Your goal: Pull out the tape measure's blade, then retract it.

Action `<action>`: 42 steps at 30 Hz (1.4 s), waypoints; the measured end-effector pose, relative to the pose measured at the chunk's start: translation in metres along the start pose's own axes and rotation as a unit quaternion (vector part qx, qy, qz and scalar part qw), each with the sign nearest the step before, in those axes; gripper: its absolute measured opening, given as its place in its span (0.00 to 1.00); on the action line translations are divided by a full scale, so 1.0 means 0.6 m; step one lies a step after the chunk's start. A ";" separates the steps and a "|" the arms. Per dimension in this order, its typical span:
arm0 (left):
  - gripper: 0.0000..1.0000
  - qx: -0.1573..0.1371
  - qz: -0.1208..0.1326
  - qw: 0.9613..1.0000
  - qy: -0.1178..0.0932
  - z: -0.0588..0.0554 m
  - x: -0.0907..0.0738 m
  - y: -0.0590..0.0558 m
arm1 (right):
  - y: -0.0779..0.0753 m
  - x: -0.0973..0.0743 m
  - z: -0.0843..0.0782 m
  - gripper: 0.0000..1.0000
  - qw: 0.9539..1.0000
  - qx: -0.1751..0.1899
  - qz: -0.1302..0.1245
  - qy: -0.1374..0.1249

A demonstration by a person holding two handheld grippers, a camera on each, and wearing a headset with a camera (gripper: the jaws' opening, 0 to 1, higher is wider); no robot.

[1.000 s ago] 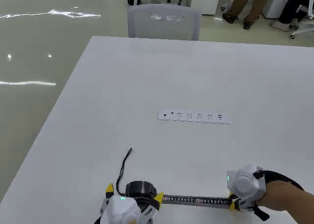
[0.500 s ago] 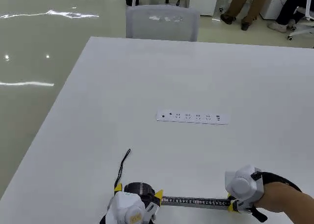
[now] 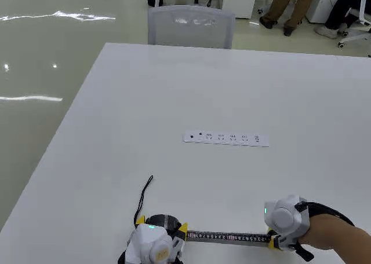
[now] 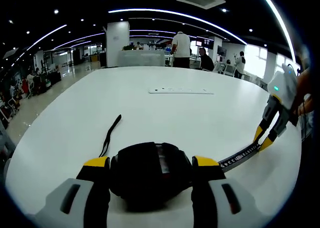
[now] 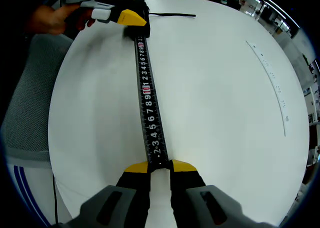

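Blade (image 5: 149,103) is showing 2 to 9, a red 10, then 1 to 9 running toward the left gripper (image 4: 151,163), whose jaws are clamping one black tape measure (image 4: 150,170) sitting on the white table (image 3: 232,84). Right gripper (image 5: 160,166) is pinching the blade's tip, jaws narrow. One strap (image 4: 110,134) is trailing from the tape measure; one power strip (image 3: 226,138) is lying well apart.
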State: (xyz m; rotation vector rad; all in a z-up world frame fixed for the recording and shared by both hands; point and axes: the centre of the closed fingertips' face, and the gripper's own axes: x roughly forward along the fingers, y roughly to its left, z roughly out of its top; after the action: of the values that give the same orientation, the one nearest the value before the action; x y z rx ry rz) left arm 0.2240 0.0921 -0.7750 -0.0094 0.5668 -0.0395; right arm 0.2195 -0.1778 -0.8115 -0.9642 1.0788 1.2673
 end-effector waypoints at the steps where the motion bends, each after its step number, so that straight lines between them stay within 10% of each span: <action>1: 0.62 0.003 0.000 1.000 0.001 0.000 0.000 -0.001 | 0.000 0.000 0.000 0.14 1.000 0.000 0.000 0.000; 6: 0.61 0.053 0.003 0.999 0.001 0.002 -0.003 -0.004 | -0.002 0.002 -0.002 0.14 1.000 0.003 0.000 -0.002; 17: 0.61 0.043 0.004 0.999 0.004 0.006 -0.013 -0.007 | -0.005 0.004 -0.004 0.14 1.000 0.005 -0.004 0.002; 19: 0.60 0.082 0.002 0.997 -0.001 0.008 -0.013 -0.006 | -0.004 0.003 -0.003 0.14 1.000 0.004 -0.005 0.000; 33: 0.59 0.061 0.005 0.998 0.005 0.006 -0.014 -0.004 | -0.002 0.006 -0.002 0.14 1.000 0.004 -0.012 0.006; 37: 0.62 0.040 0.011 0.999 0.000 0.006 -0.016 -0.005 | -0.001 0.003 0.000 0.13 1.000 0.006 -0.009 0.007; 39: 0.64 -0.022 0.013 1.000 0.013 0.001 -0.012 -0.002 | 0.000 0.003 0.001 0.13 1.000 0.004 -0.008 0.010; 42: 0.64 -0.011 0.019 1.000 0.013 -0.003 -0.005 0.004 | -0.004 0.005 0.000 0.13 1.000 0.005 -0.007 0.012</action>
State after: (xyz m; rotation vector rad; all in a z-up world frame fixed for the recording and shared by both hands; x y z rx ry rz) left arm 0.2203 0.0943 -0.7748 -0.0202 0.5923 0.0036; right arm 0.2217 -0.1775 -0.8148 -0.9807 1.0933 1.2410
